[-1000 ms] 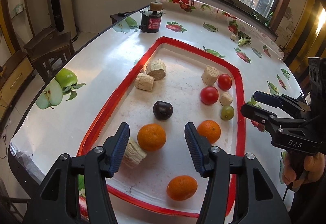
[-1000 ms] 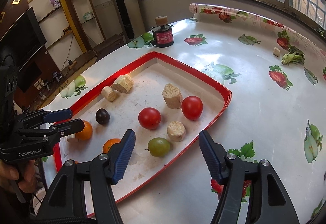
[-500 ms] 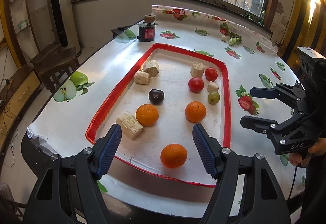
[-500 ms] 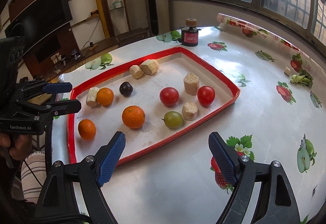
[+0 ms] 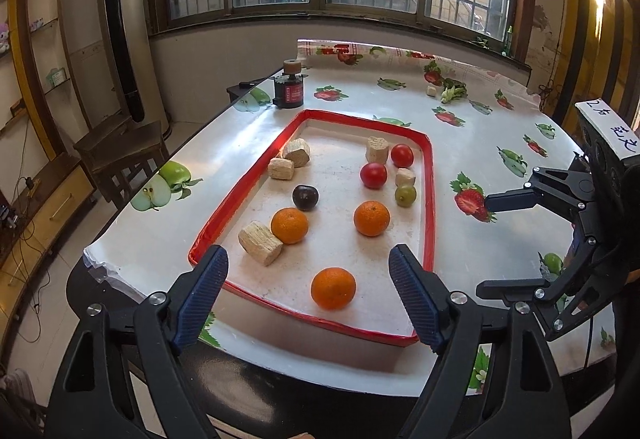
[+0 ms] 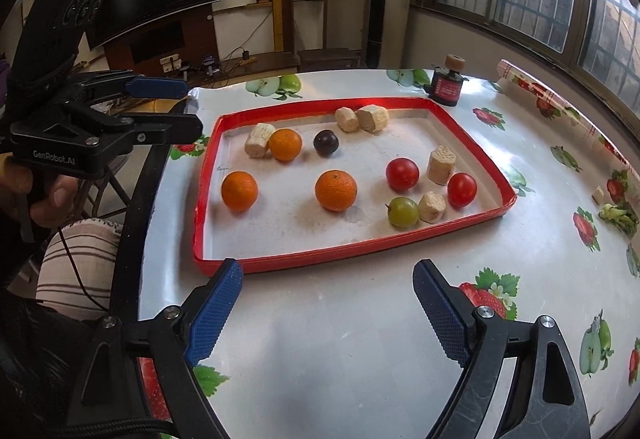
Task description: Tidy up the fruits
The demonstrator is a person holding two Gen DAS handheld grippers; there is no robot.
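We take the red-rimmed tray (image 5: 429,199) on the table (image 5: 500,223) as our landmark. Every fruit lies inside it: three oranges (image 5: 333,288) toward its near end as the left wrist view sees it, a dark plum (image 5: 305,197) near the middle, two red tomatoes (image 5: 373,175) and a green grape (image 5: 405,195) by its right rim. Pale cut chunks (image 5: 261,242) sit scattered among them.

Our left hand-held gripper (image 5: 308,291) hangs off the tray's near edge, spread wide and holding nothing. Our right hand-held gripper (image 6: 328,307) hangs outside the long rim nearest it, likewise wide apart and empty.

The fruits sit loosely by kind, which fits a sorting only partly made as well as one just ended, so we name no next pick. For any grasp here, we judge that round fruit rolls easily: we would come down straight over it, straddle its widest part, close gently on tomatoes and the grape, and keep clear of touching chunks.
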